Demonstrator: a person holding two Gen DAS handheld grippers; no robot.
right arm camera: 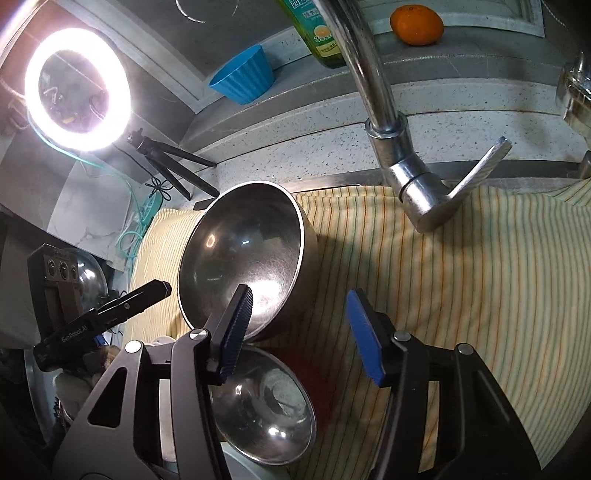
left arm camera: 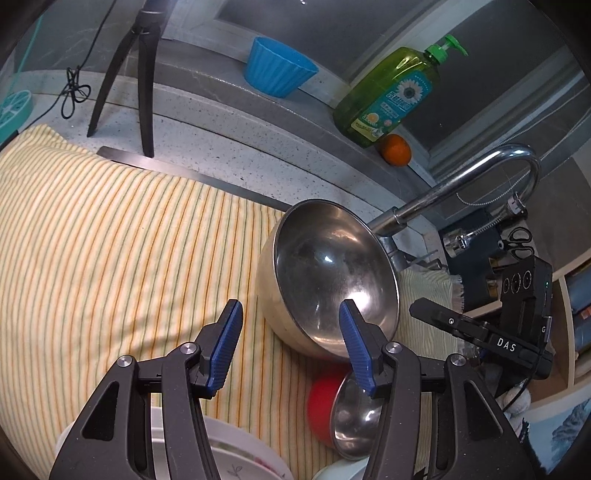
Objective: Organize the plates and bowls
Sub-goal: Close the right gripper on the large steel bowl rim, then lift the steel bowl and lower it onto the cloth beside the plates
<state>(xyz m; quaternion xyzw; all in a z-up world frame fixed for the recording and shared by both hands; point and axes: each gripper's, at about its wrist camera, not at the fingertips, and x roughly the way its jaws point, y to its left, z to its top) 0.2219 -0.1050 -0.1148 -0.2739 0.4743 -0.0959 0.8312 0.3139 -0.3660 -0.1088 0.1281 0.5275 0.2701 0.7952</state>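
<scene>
Large steel bowl [left arm camera: 332, 277] sits tilted on its side on a yellow striped cloth [left arm camera: 110, 240], smooth rounded shell, polished inside with glare spots, opening turned toward the cameras. Same bowl in the right wrist view [right arm camera: 243, 254], faucet base just beside it. Below it lies a smaller steel bowl [right arm camera: 266, 406], shiny and dished, with a red outer shell [left arm camera: 321, 406] in the left wrist view, just beside the large one; touching or not, cannot tell.

Left gripper [left arm camera: 291, 347] is spread wide, ribbed blue pads on black arms, holding nothing; its right pad overlaps the large bowl's rim area in view, contact unclear. Right gripper [right arm camera: 299, 332] is also spread wide with nothing between the pads; its left pad sits in front of the bowl's lower edge.

White plate [left arm camera: 240, 454] with a small leaf print shows at bottom, partly hidden by the gripper frame.

Chrome curved faucet [right arm camera: 373, 92], blue ribbed plastic cup [left arm camera: 277, 68], green soap bottle [left arm camera: 388, 96], orange [right arm camera: 417, 24] on speckled stone ledge. Lit ring light [right arm camera: 77, 88] on black tripod.
</scene>
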